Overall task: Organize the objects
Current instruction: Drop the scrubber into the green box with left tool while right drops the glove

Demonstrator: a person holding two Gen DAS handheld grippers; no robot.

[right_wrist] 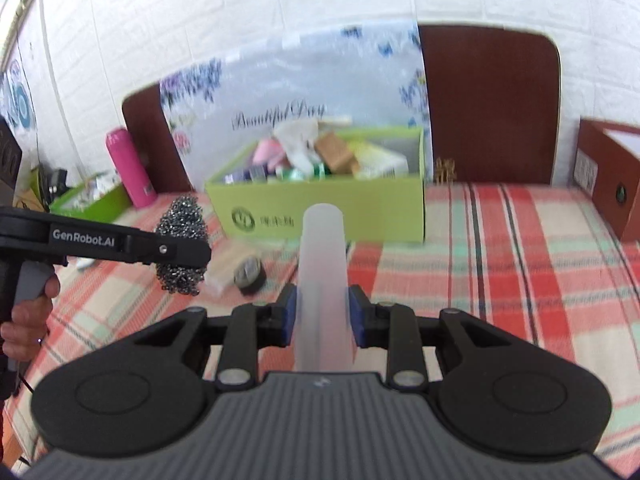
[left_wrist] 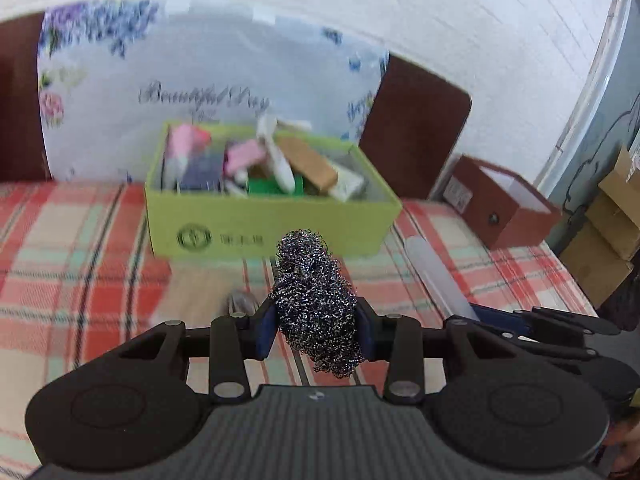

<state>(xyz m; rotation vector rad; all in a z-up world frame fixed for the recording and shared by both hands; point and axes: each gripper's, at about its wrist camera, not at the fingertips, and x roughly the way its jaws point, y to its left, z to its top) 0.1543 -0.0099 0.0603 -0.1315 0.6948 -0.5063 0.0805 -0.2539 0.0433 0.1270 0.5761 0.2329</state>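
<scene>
My left gripper (left_wrist: 316,330) is shut on a steel wool scourer (left_wrist: 314,300), held above the checked cloth. The same scourer (right_wrist: 182,248) shows at the left of the right wrist view, clamped in the left gripper (right_wrist: 180,254). My right gripper (right_wrist: 322,318) is shut on a translucent white tube (right_wrist: 322,280) that sticks forward and up; this tube (left_wrist: 434,276) and the right gripper (left_wrist: 500,320) appear at the right of the left wrist view. Ahead stands a green box (left_wrist: 272,224) (right_wrist: 320,212) filled with several small items.
A small dark round object (right_wrist: 250,274) and a pale flat item (right_wrist: 224,270) lie on the cloth before the box. A brown box (left_wrist: 504,208) (right_wrist: 608,180) stands at the right. A pink bottle (right_wrist: 130,168) and a green tray (right_wrist: 92,200) are far left. A floral board (left_wrist: 200,80) leans behind.
</scene>
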